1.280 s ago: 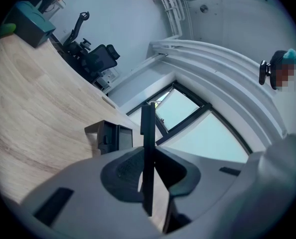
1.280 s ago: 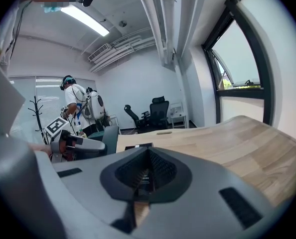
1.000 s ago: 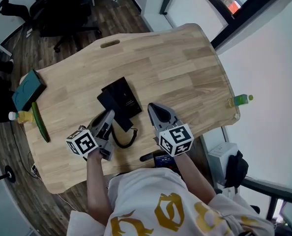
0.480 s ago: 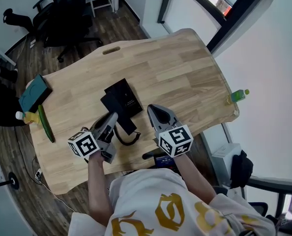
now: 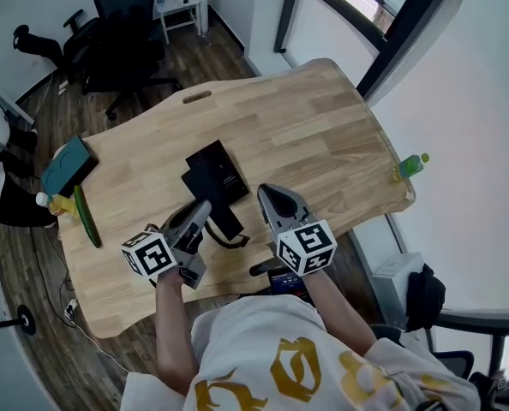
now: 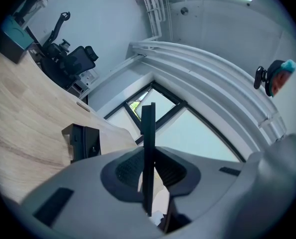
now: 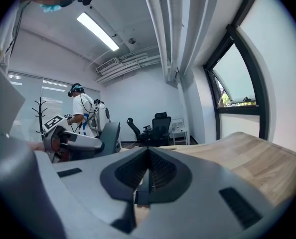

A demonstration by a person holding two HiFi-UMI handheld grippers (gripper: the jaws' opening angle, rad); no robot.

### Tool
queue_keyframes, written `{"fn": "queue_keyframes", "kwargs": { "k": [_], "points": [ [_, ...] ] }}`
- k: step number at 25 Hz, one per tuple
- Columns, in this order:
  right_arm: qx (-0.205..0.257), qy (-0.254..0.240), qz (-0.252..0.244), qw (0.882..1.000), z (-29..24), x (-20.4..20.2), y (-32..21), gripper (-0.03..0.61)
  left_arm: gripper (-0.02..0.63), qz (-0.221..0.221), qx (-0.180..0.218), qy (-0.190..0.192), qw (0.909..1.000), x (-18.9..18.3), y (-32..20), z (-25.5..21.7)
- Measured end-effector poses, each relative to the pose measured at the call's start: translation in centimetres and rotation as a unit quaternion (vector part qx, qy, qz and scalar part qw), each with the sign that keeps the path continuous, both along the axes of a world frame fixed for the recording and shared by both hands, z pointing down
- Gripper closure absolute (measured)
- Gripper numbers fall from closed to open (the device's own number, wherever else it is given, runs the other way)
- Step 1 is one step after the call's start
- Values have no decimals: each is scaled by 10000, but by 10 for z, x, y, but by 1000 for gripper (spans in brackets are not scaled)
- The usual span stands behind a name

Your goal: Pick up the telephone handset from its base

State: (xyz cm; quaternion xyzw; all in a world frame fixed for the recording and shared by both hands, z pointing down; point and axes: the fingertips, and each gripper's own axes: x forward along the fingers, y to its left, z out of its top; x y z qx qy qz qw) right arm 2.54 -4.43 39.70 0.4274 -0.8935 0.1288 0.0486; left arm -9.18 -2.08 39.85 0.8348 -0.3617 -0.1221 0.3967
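Between left gripper [image 5: 200, 211] fingers [image 5: 188, 223], handset [image 5: 228, 223] clamped, long axis crosswise

From the head view, the left gripper [image 5: 201, 211] covered the near end of the telephone handset [image 5: 227, 223], so where the jaws met it could not be seen there. In the left gripper view the handset showed only edge-on, as a thin dark strip between the jaws. Its lower end was lost behind the gripper's own body, which also hid part of the telephone base [image 6: 82, 142]. The coiled cord [image 5: 233, 243] vanished under the left gripper. A dark item [image 5: 263, 270] at the near edge of the tabletop [image 5: 306, 118] was partly covered by the right gripper [image 5: 266, 192] and too small to identify. Print on the base was too small to read. The head view's bottom edge cut off the person's torso [image 5: 280, 358].
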Motion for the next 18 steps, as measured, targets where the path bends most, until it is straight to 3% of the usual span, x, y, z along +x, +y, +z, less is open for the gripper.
{"fn": "queue_keyframes", "kwargs": {
  "k": [18],
  "points": [
    [420,97,302,9986,-26,11,4,574,542,205,222,161,9994,8,15,-28]
  ]
}}
